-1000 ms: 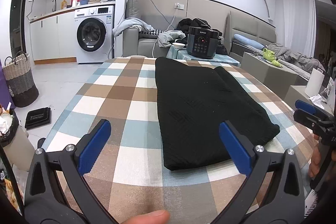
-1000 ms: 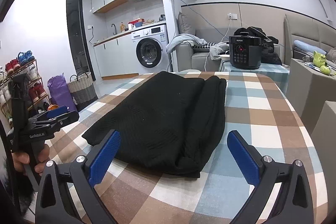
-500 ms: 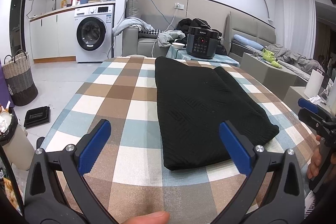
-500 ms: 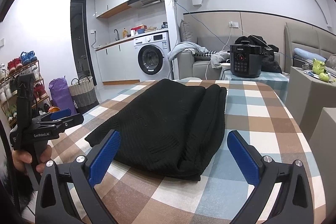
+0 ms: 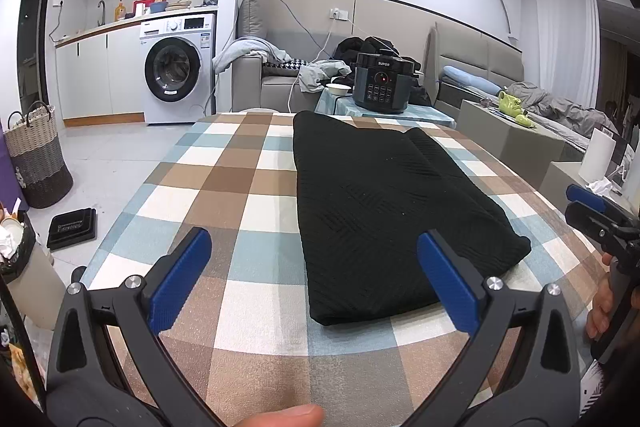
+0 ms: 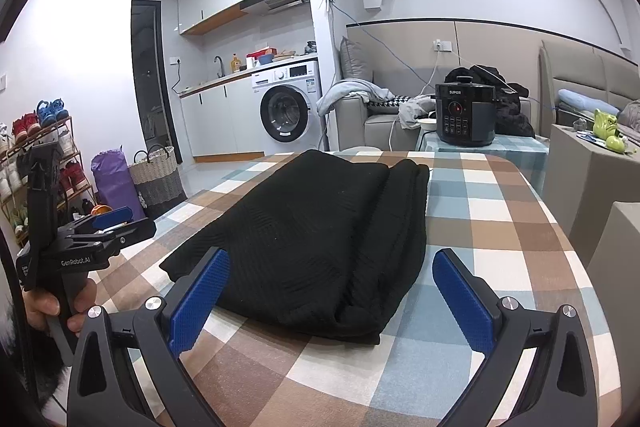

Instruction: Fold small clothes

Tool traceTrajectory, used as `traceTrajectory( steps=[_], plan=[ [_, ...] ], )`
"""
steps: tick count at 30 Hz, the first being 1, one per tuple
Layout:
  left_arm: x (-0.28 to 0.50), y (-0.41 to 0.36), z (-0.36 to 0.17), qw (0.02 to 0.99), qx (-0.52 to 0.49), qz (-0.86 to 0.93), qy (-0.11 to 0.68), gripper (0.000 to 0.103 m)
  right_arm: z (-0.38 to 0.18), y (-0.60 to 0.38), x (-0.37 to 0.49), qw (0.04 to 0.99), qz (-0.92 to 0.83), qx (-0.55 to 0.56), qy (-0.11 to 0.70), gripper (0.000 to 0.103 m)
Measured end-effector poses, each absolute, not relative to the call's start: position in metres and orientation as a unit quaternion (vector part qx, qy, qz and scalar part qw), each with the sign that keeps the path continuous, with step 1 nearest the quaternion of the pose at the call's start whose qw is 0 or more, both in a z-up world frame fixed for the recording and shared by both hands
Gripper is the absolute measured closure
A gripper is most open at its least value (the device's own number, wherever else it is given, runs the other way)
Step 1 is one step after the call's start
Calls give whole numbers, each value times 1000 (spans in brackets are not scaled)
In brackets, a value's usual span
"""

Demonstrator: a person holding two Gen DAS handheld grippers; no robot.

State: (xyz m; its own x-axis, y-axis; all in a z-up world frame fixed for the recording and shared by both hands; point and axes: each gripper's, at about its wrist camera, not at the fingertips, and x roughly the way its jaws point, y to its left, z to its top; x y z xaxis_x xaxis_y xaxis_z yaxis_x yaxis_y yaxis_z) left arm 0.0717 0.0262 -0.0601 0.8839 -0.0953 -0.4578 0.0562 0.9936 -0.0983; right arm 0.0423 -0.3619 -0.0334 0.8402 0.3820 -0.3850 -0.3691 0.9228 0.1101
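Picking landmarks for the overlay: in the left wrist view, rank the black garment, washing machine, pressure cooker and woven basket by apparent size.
1. black garment, largest but nearest
2. washing machine
3. and 4. woven basket and pressure cooker: too alike to rank

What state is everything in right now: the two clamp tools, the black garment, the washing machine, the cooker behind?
Left gripper: open, holding nothing, above the checked table.
Right gripper: open, holding nothing, near the garment's front edge.
Black garment: folded lengthwise, lying flat on the table.
Washing machine: door shut.
Pressure cooker: lid on, red display lit.
Woven basket: upright on the floor.
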Motion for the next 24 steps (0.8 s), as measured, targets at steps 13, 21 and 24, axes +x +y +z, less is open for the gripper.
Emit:
traceTrajectory(
  steps=[13, 21, 24],
  plan=[
    [72, 26, -61, 970, -40, -39, 238, 1, -33, -362, 42, 959, 195, 14, 205, 0],
    [71, 25, -60, 970, -40, -40, 237, 1, -33, -362, 42, 959, 194, 13, 205, 0],
    [71, 25, -60, 970, -41, -40, 237, 1, -33, -362, 42, 959, 194, 13, 206, 0]
  ],
)
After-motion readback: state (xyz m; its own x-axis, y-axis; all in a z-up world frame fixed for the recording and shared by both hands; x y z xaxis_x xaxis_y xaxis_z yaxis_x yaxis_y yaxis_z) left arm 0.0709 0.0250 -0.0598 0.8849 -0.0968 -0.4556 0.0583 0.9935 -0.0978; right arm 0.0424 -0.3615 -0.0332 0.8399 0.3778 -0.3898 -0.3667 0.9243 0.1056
